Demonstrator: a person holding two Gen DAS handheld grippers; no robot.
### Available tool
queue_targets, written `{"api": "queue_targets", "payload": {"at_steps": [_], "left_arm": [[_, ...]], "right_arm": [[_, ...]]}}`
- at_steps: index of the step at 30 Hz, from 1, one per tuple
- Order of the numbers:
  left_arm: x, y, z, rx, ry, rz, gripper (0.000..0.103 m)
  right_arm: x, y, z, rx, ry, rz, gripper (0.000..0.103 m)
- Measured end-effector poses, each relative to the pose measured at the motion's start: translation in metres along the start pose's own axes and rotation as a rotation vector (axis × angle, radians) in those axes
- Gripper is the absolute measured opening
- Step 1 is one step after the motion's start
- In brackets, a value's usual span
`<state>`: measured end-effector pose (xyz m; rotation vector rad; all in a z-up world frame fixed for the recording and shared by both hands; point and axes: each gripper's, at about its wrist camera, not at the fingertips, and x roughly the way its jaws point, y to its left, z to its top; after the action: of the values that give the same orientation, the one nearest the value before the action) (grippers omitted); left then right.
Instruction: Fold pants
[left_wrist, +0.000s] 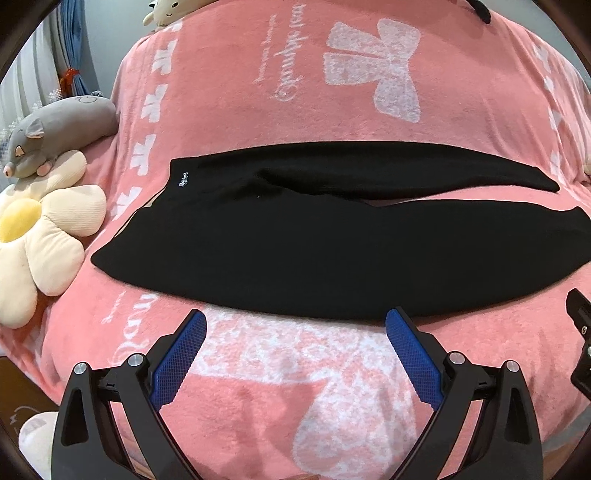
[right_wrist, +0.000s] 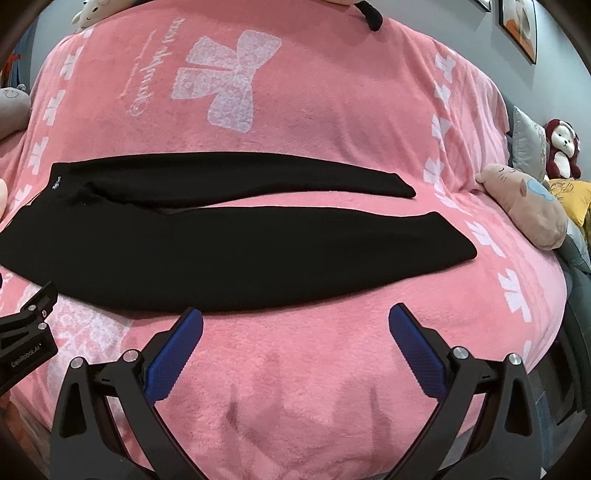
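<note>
Black pants (left_wrist: 280, 243) lie flat across a pink blanket (left_wrist: 280, 373), waistband to the left, both legs stretched to the right with a narrow gap between them. They also show in the right wrist view (right_wrist: 207, 254). My left gripper (left_wrist: 295, 325) is open and empty, hovering just before the near leg's edge. My right gripper (right_wrist: 295, 321) is open and empty, also just short of the near leg's edge, further toward the cuffs. Part of the right gripper shows at the left view's right edge (left_wrist: 580, 332), and the left gripper at the right view's left edge (right_wrist: 26, 339).
The pink blanket (right_wrist: 295, 398) with white bows covers a bed. A flower cushion (left_wrist: 40, 236) and grey plush pig (left_wrist: 55, 129) lie at the left. A cat-face cushion (right_wrist: 524, 206), red plush toy (right_wrist: 561, 147) and yellow fabric (right_wrist: 572, 192) lie at the right.
</note>
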<state>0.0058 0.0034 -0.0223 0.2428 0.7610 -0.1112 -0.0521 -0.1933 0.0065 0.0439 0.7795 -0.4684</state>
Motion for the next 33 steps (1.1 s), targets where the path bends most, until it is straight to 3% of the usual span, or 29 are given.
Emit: {"api": "queue_targets", "payload": {"at_steps": [33], "left_arm": [[0.008, -0.01, -0.003, 0.008, 0.008, -0.001, 0.096]], "right_arm": [[0.004, -0.004, -0.002, 0.019, 0.013, 0.003, 0.098]]}}
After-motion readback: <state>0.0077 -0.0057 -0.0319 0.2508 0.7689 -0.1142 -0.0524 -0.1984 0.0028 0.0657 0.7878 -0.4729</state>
